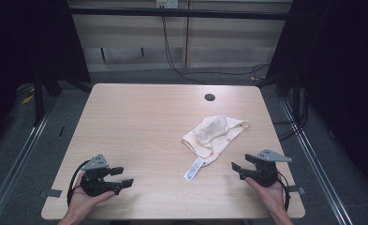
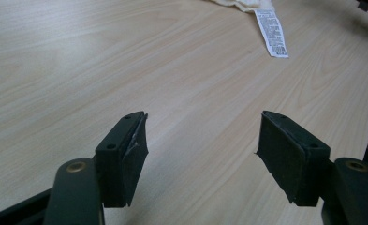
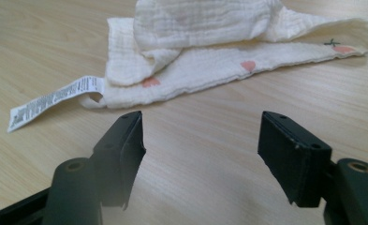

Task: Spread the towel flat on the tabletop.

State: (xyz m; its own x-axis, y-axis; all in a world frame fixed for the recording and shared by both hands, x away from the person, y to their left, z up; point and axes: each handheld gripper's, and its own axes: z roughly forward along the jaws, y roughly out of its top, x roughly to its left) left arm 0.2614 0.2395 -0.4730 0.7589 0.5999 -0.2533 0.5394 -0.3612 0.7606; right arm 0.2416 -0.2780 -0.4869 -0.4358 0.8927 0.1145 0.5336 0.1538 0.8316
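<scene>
A crumpled cream cloth (image 1: pixel 214 136) with small pink marks lies on the wooden table (image 1: pixel 144 122), right of the middle. A white care label (image 1: pixel 194 168) trails from its near edge. In the right gripper view the cloth (image 3: pixel 219 47) lies just beyond the jaws, its label (image 3: pixel 55 101) off to the left. My right gripper (image 1: pixel 237 169) rests at the near right, open and empty, pointing left toward the cloth. At the near left my left gripper (image 1: pixel 121 177) is held open with nothing in it. In its own view the left gripper (image 2: pixel 202 145) faces bare wood, the label (image 2: pixel 273 33) far ahead.
A dark round hole (image 1: pixel 209 97) sits in the tabletop near the far edge. Cables (image 1: pixel 172 51) hang behind the table against a pale wall. Dark curtains stand on both sides, and metal rails (image 1: pixel 27 145) run along the floor beside the table.
</scene>
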